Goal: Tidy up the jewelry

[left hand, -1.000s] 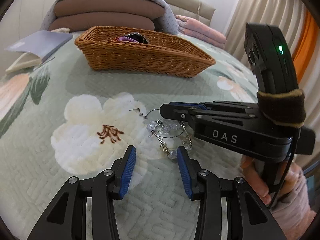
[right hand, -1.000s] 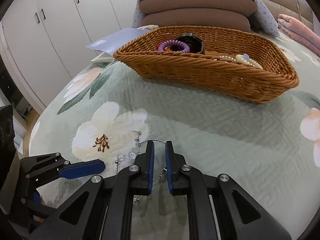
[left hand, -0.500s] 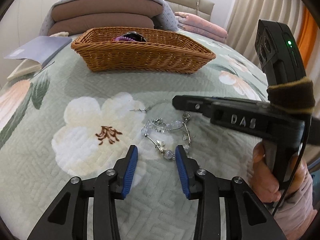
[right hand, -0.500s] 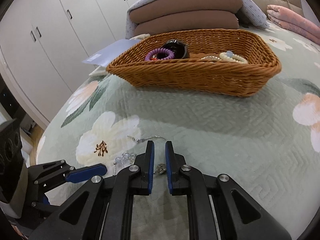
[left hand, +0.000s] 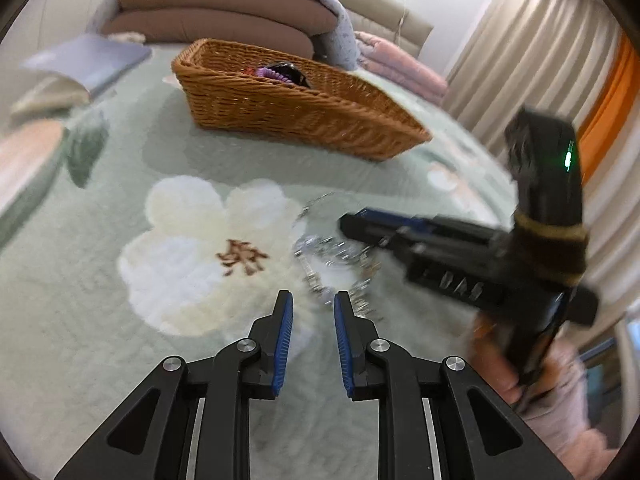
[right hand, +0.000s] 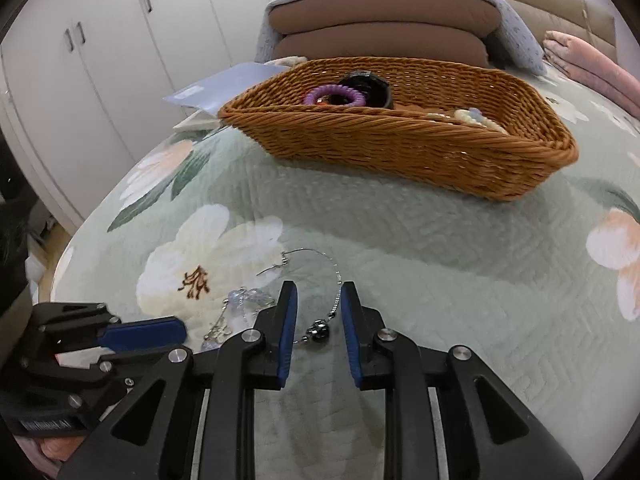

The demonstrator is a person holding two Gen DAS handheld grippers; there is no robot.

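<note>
A tangle of silver wire jewelry with clear crystal beads (left hand: 332, 254) lies on the flowered green bedspread (left hand: 120, 320). My left gripper (left hand: 313, 304) hovers just short of its near end; its jaws are closing and the pads press on nothing. My right gripper (right hand: 319, 304) reaches in from the right, seen side-on in the left wrist view (left hand: 354, 221). Its jaws are opening, and a thin chain with a dark bead (right hand: 318, 332) lies loose between them. The crystal cluster (right hand: 244, 300) sits left of the right fingers, near my left gripper (right hand: 176, 330).
A wicker basket (right hand: 400, 152) stands further back on the bed and holds a purple hair tie (right hand: 334, 97), a black round item (right hand: 370, 84) and a pearl bracelet (right hand: 476, 118). Stacked pillows (right hand: 380, 36), a blue folder (right hand: 224, 86) and white wardrobes (right hand: 80, 60) lie beyond.
The left jaws have drawn closer together and the left gripper has shifted and rolled near the jewelry. The right jaws have parted from nearly shut, leaving the chain loose on the bedspread.
</note>
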